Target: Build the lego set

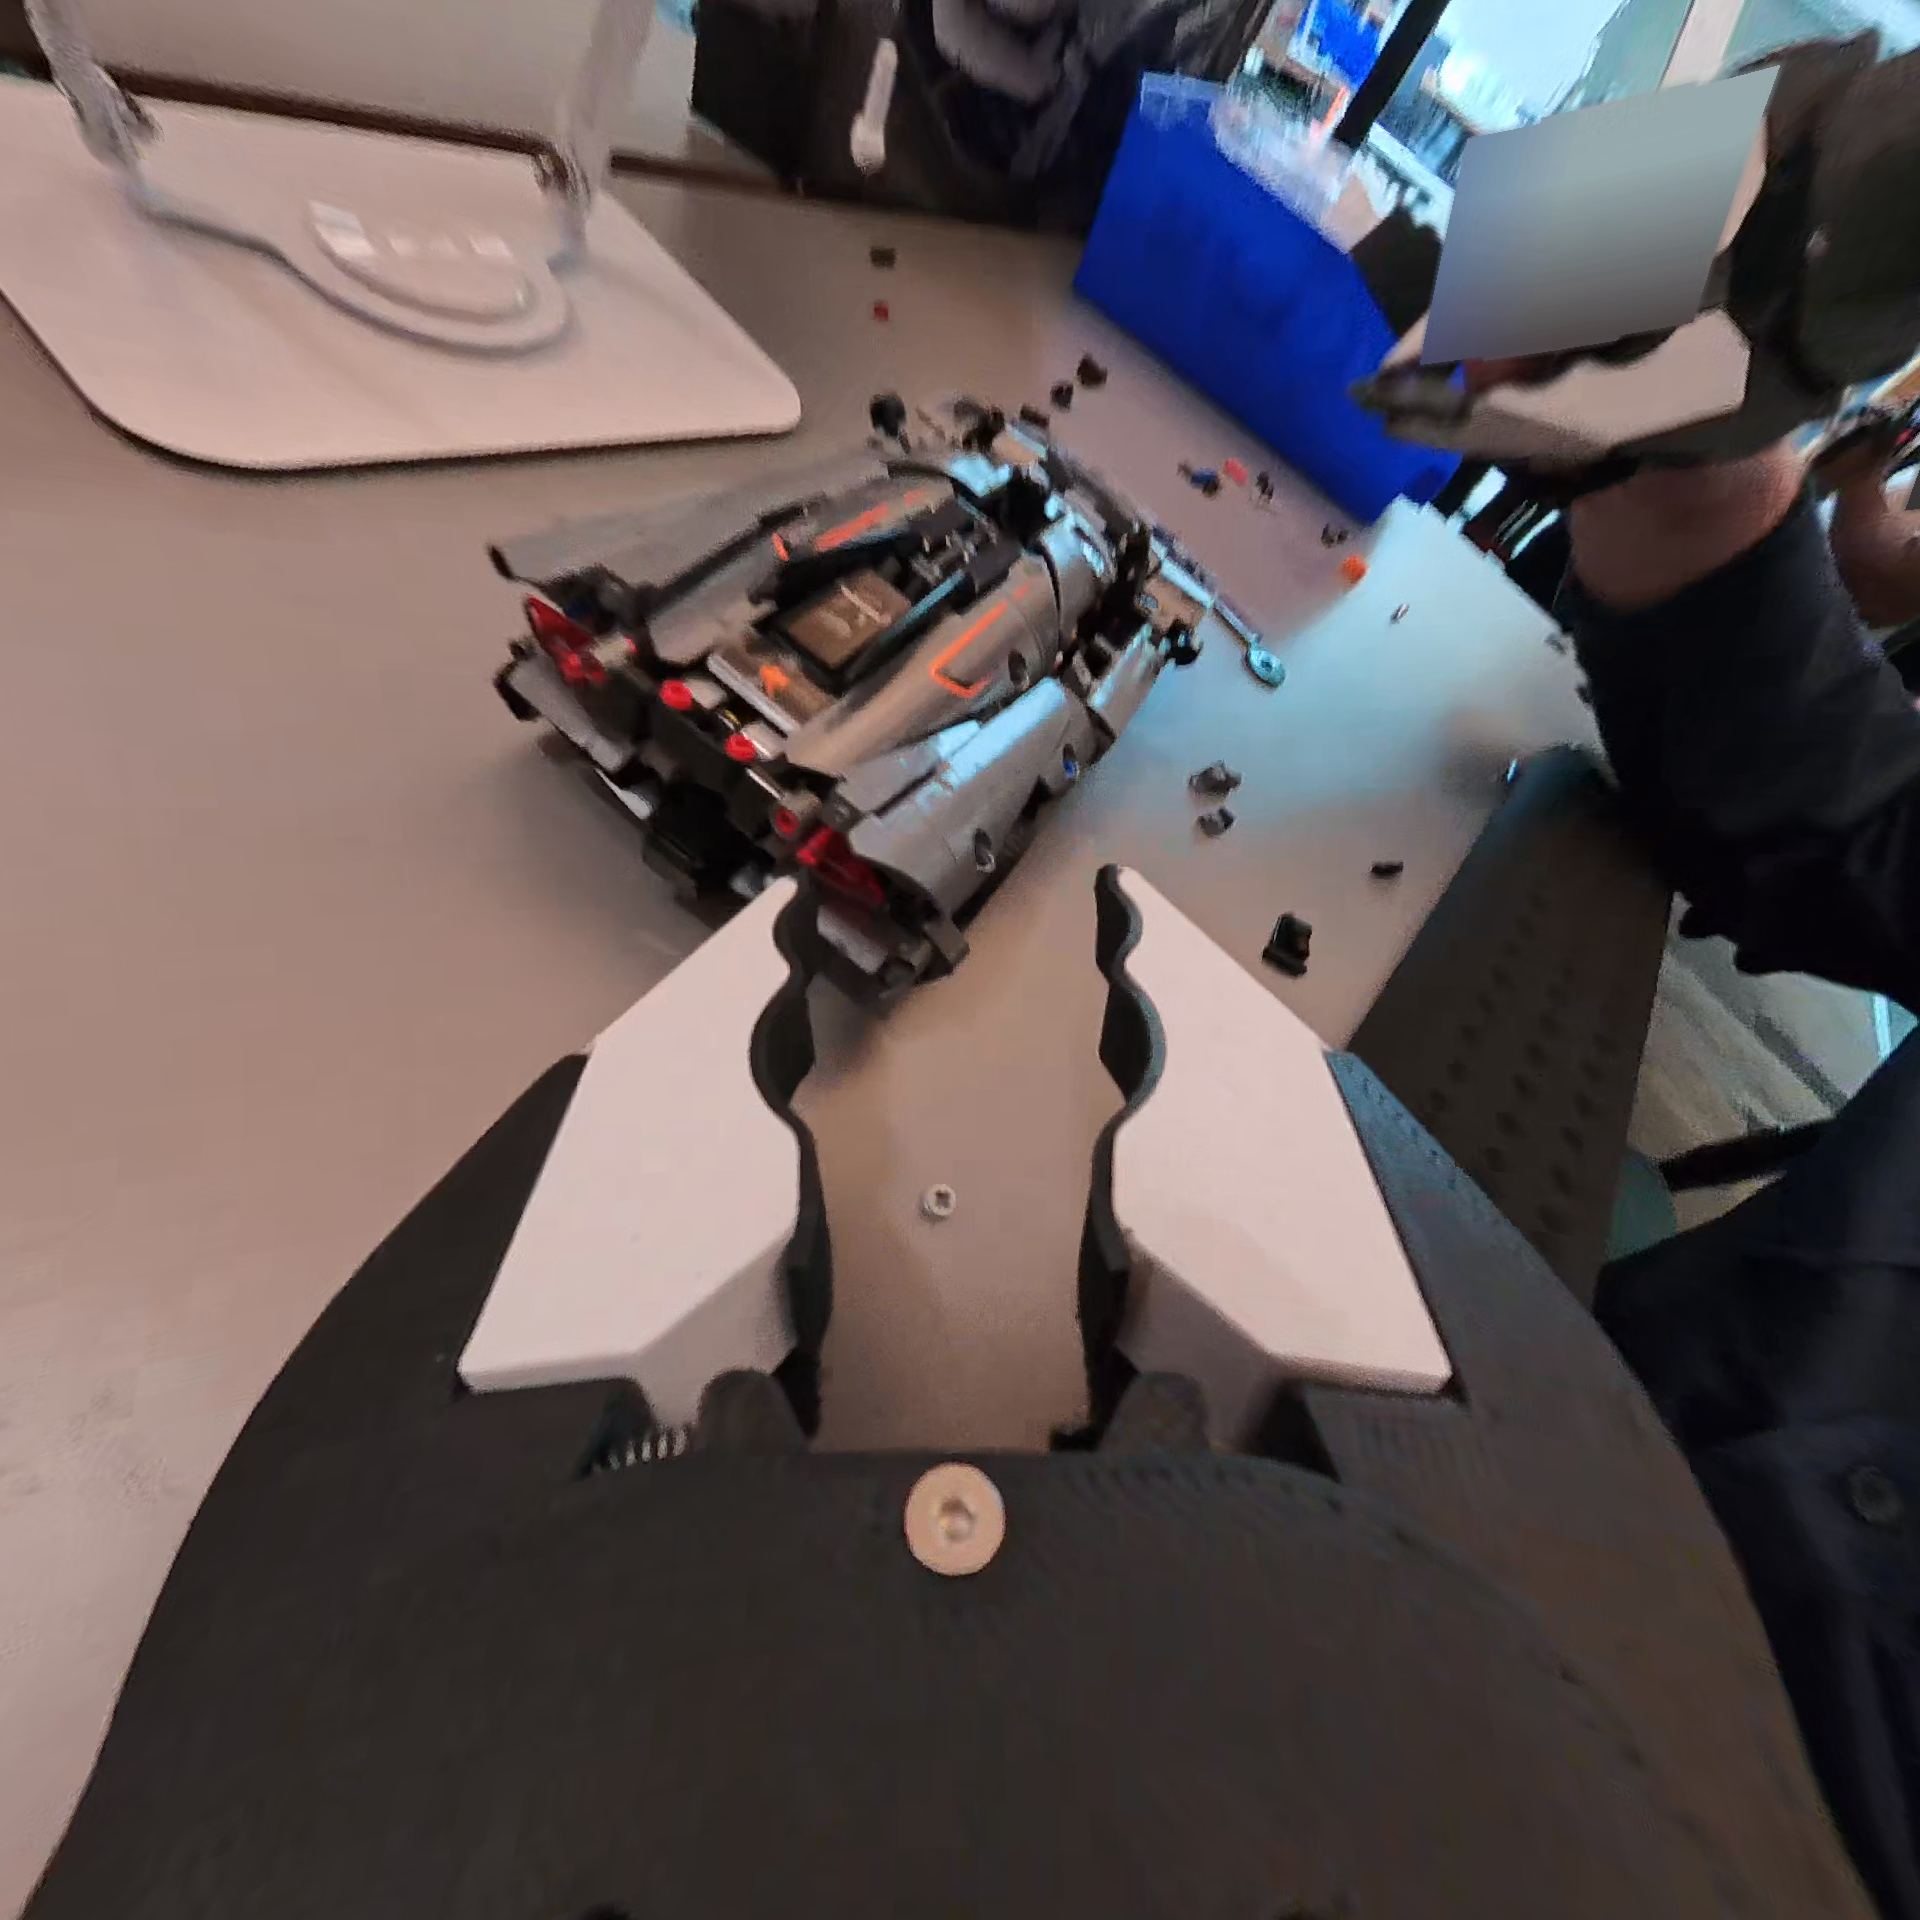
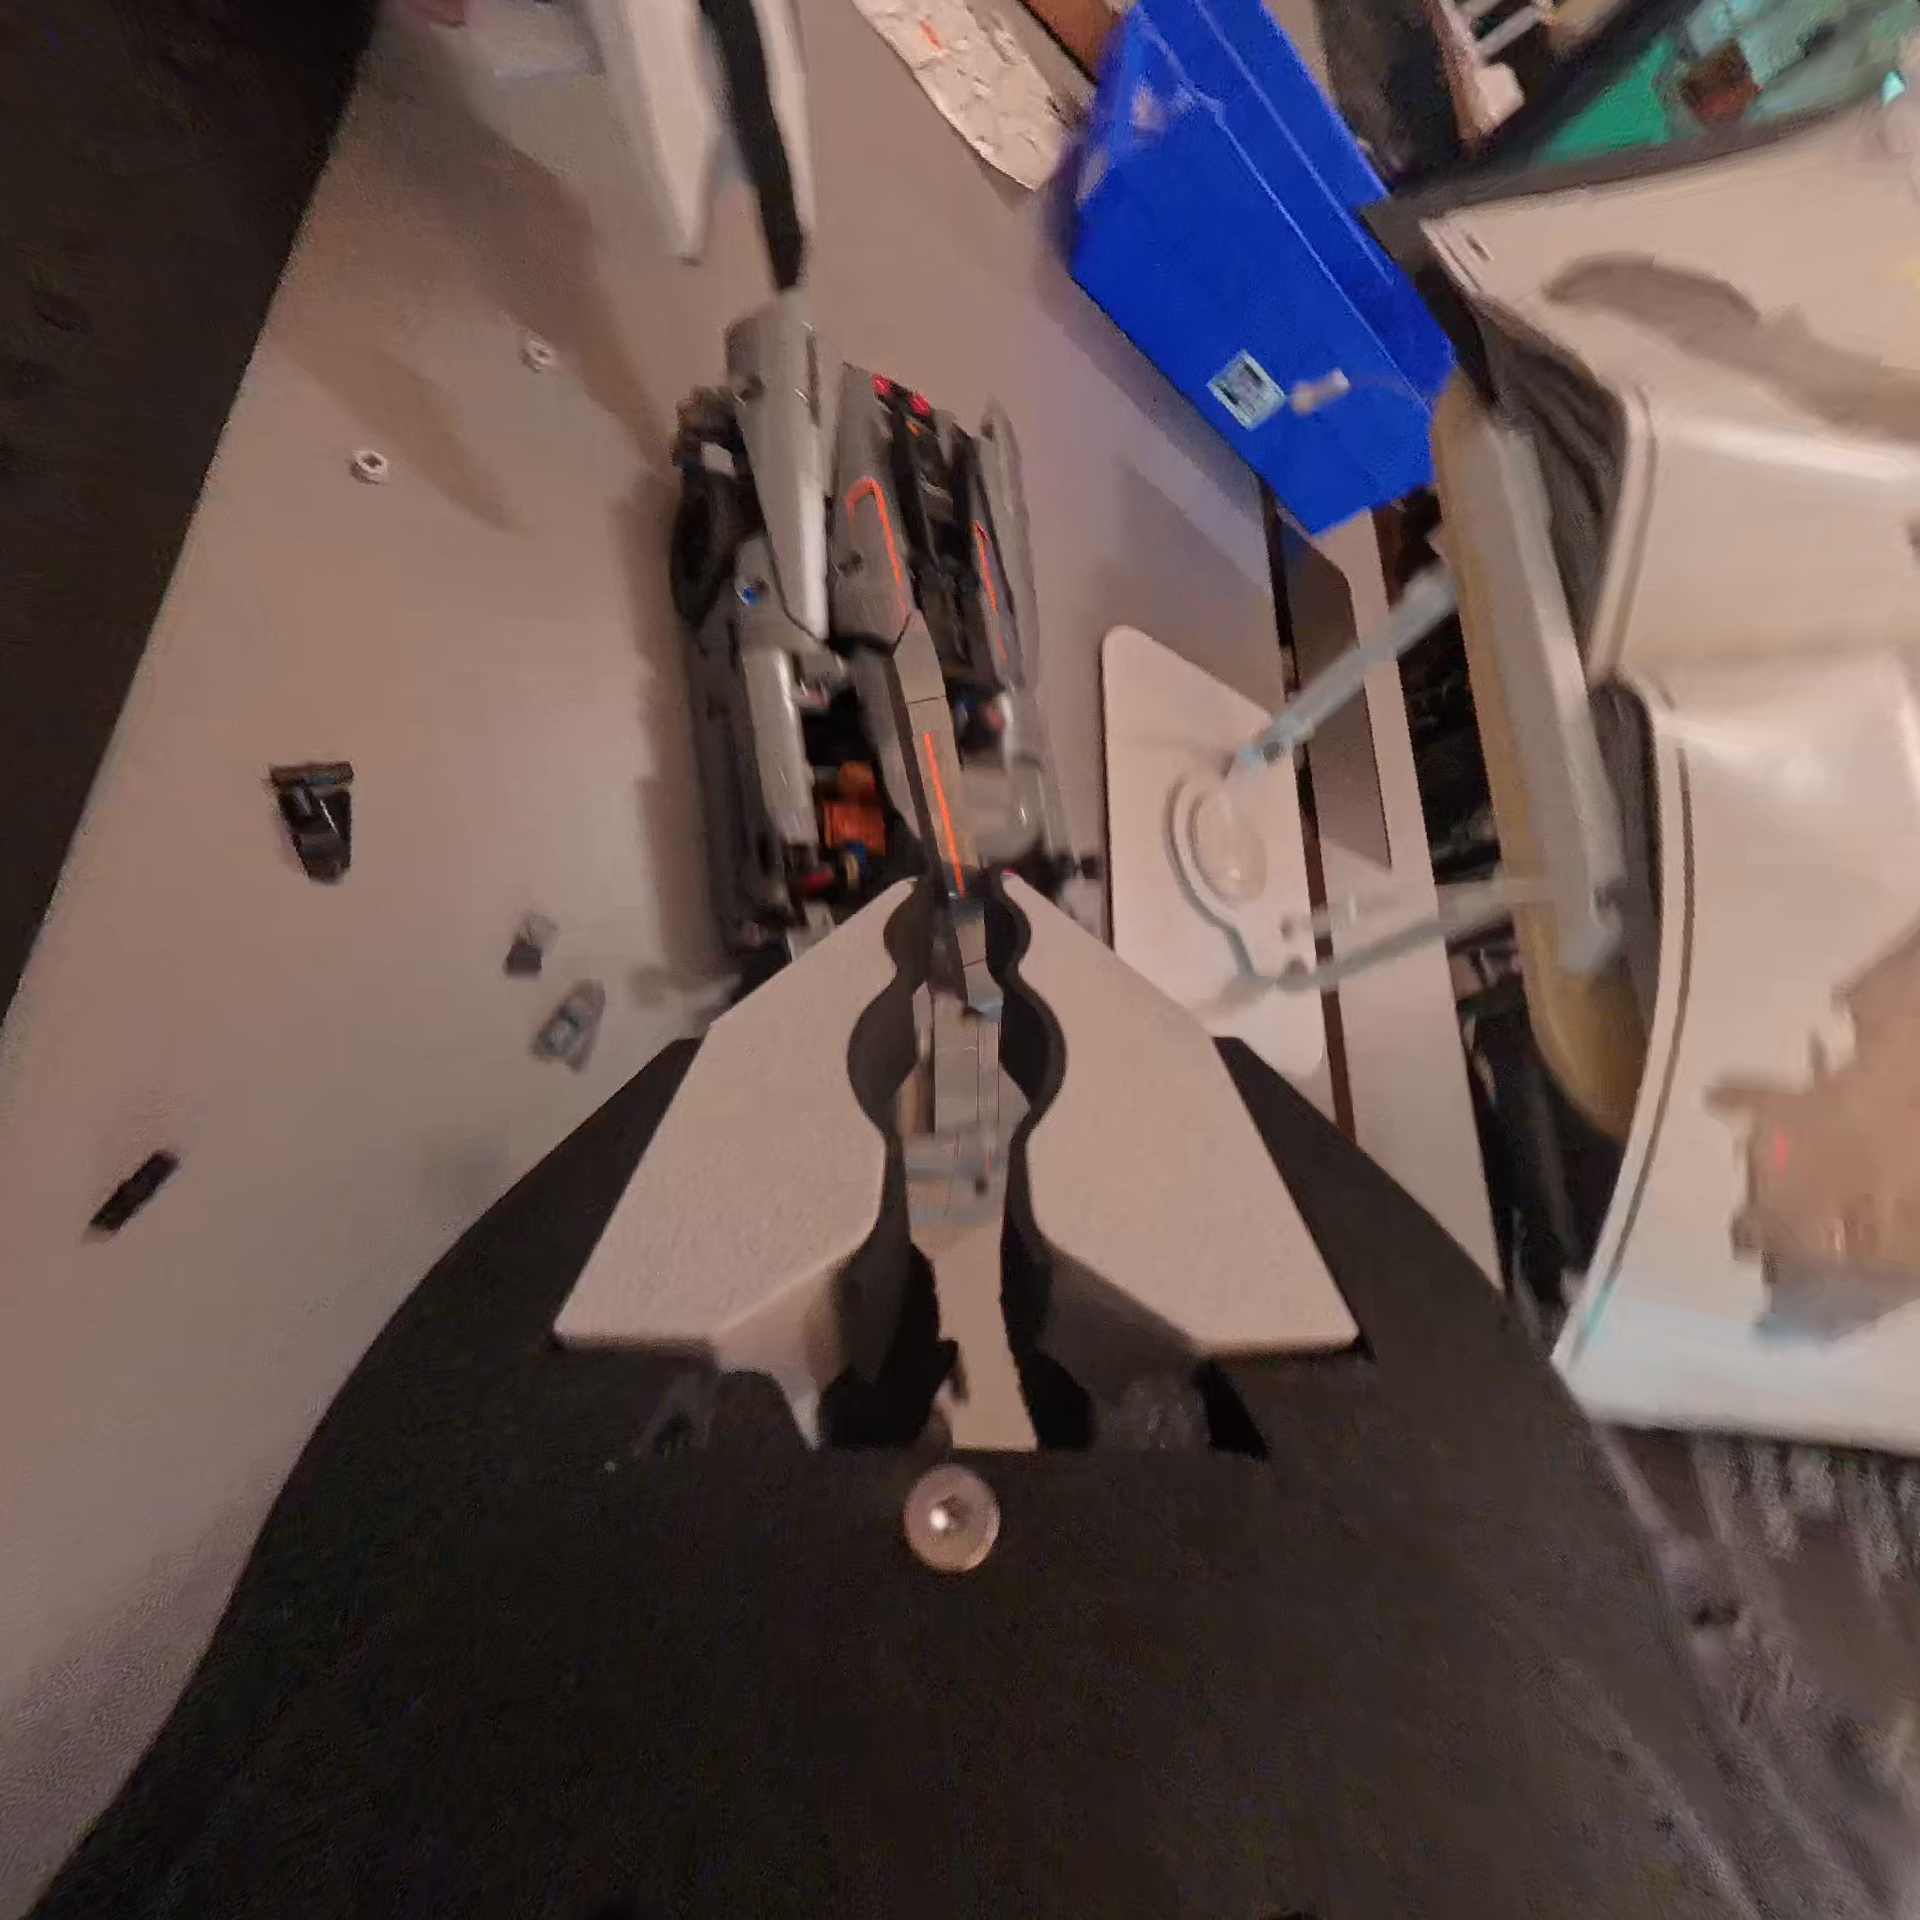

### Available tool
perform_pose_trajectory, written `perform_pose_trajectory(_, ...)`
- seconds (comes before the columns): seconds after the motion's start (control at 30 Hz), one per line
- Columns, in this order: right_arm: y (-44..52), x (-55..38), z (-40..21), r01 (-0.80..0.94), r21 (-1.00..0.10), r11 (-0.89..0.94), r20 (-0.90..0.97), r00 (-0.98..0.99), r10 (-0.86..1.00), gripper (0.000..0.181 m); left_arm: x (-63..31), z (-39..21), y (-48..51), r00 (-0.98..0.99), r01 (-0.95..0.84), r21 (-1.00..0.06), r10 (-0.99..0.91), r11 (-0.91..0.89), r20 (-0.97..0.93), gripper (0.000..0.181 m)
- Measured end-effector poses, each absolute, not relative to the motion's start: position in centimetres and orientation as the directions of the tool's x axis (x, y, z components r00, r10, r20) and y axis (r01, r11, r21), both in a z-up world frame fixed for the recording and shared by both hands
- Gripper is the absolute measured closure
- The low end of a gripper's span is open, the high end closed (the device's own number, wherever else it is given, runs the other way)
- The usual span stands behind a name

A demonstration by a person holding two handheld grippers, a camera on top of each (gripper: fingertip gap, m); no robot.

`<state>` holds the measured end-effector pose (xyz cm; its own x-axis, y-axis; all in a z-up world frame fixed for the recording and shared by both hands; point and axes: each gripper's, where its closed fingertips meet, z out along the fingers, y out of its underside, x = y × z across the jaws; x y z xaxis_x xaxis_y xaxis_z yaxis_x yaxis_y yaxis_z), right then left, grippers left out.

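On the grey tabletop (image 1: 312, 644), your left tool (image 1: 951, 904) is gaping empty while your right tool (image 2: 961, 914) is clamping a blurred grey panel (image 2: 956, 1081) over the lego car (image 2: 831, 582).

You have almost nothing legible here. The blue bin (image 2: 1247, 270) carries a small white sticker (image 2: 1240, 389), its print too blurred to make out. The printed sheet (image 2: 977, 73) behind it on the desk (image 2: 468, 675) is equally unreadable.

Black hand-held gripper (image 1: 945, 894), white fingers (image 1: 665, 1143), silver screw (image 1: 954, 1519).
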<state>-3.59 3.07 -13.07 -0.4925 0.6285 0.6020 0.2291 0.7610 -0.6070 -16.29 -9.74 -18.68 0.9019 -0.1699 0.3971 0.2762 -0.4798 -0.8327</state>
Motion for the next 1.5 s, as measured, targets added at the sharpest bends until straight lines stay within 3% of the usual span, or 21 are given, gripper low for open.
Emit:
perform_pose_trajectory(0.27, -4.2, -12.1, -11.2, -0.007, -0.399, 0.917, 0.733, -0.603, 0.315, 0.174, -17.2, -13.3, -9.2, 0.896, 0.256, -0.931, -0.298, -0.26, 0.33, 0.142)
perform_pose_trajectory(0.47, -5.5, -15.7, -11.8, -0.061, -0.234, 0.97, 0.769, -0.623, 0.146, 0.174, -16.6, -12.2, -9.2, 0.824, 0.305, -0.927, -0.428, -0.217, 0.371, 0.156)
perform_pose_trajectory(0.67, -7.0, -17.8, -12.2, -0.127, -0.179, 0.976, 0.781, -0.622, 0.062, 0.174, -16.2, -12.0, -9.5, 0.771, 0.357, -0.911, -0.485, -0.207, 0.412, 0.164)
perform_pose_trajectory(0.8, -7.4, -19.0, -12.3, -0.144, -0.174, 0.974, 0.786, -0.616, 0.049, 0.174, -16.6, -13.0, -9.2, 0.788, 0.353, -0.906, -0.448, -0.233, 0.422, 0.171)
perform_pose_trajectory(1.23, -7.1, -20.8, -14.1, -0.141, -0.242, 0.96, 0.753, -0.651, 0.094, 0.173, -17.5, -14.9, -8.6, 0.837, 0.33, -0.901, -0.354, -0.283, 0.418, 0.171)
perform_pose_trajectory(1.5, -6.8, -21.6, -15.0, -0.132, -0.334, 0.933, 0.715, -0.68, 0.159, 0.172, -18.2, -16.3, -8.2, 0.898, 0.255, -0.912, -0.271, -0.322, 0.347, 0.173)
